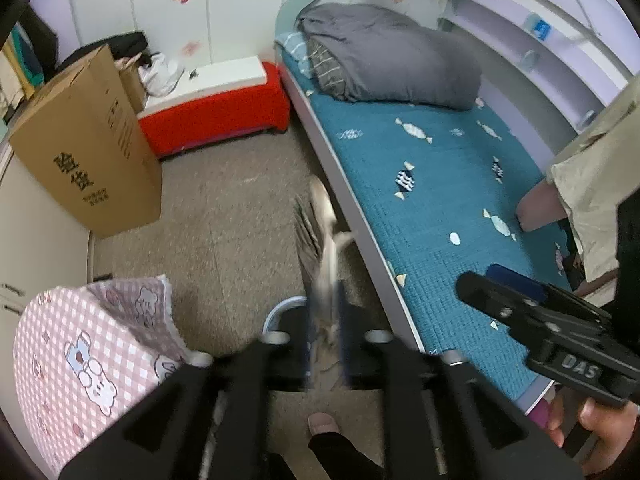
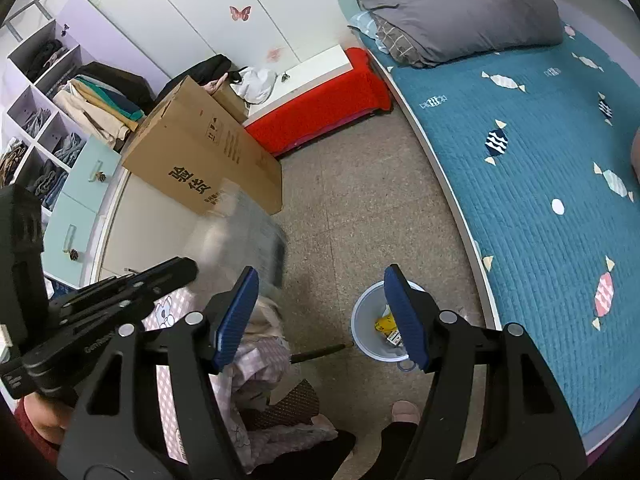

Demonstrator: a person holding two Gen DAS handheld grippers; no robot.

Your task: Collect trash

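Our left gripper (image 1: 325,312) has its fingers a little apart, with a blurred grey‑and‑white wrapper (image 1: 316,220) standing between them and reaching past the tips. Our right gripper (image 2: 320,280) gapes wide and empty, and the trash bin (image 2: 362,320) sits just beyond its right finger.

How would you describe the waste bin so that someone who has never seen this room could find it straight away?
Start at the bed with the teal quilt and drop to the speckled floor along its near edge. There stands a small round bin, pale blue, with yellow wrappers inside. It is the only open round container on the floor; the nearby cardboard box is brown and square-cornered.
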